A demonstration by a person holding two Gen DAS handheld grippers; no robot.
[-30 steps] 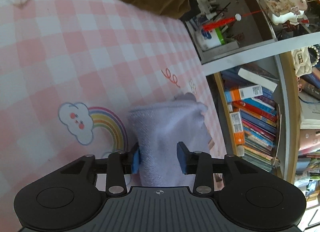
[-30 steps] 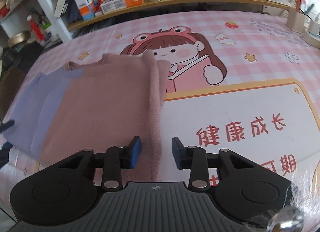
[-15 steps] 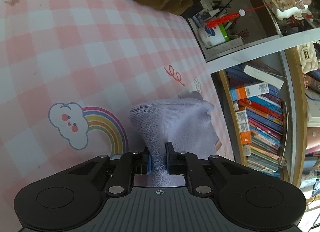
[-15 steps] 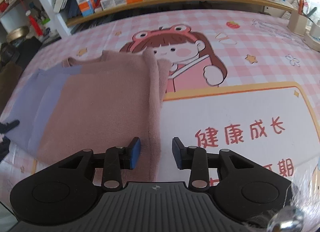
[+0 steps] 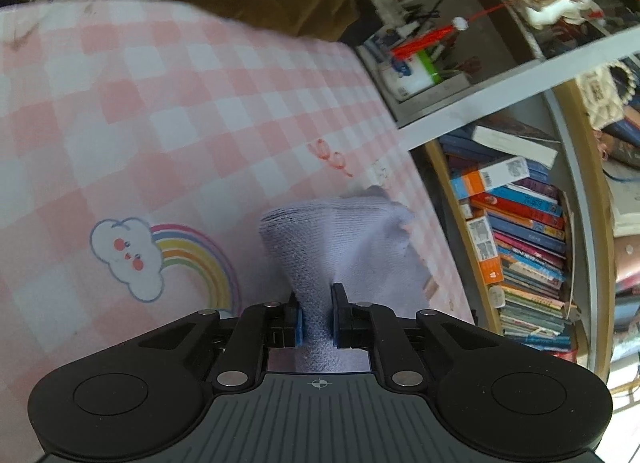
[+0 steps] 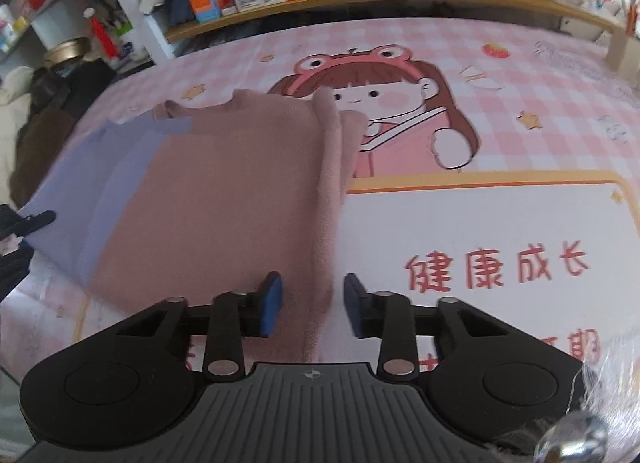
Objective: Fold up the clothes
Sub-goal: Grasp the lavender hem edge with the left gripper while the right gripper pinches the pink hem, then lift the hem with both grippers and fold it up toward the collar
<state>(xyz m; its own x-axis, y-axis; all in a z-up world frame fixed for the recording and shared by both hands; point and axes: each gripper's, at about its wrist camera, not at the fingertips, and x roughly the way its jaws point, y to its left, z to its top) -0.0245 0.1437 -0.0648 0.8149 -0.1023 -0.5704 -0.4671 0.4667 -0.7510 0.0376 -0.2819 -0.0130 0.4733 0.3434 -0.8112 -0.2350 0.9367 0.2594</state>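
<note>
Soft knit garment point(image 6: 224, 199), pink body with lavender sleeve section point(image 5: 340, 239), lying flat on the pink checked mat point(image 6: 520, 111), near its left side, beside the cartoon girl print. Light and limp; no stiffness to carry a fold, so sagging and bunching to be expected between two hold points. Fuzzy surface, not slippery; good purchase for the pads.

Left gripper point(image 5: 317, 321): pinched nearly shut on the lavender cloth, fabric gathered into a peak between the pads and drawn up off the mat.

Right gripper point(image 6: 312, 303): jaws closing, straddling the raised ridge along the garment's right-hand edge point(image 6: 330, 183). Cloth between the pads, pads not yet pressing on it. Edge probably several layers thick, though hard to confirm from this angle.

Recommended hold: the thick right-hand edge near the lower corner, all layers taken together. Thin single-layer bites likely to slip or stretch. Equal tension at both grips advisable to keep the fold line straight.
</note>
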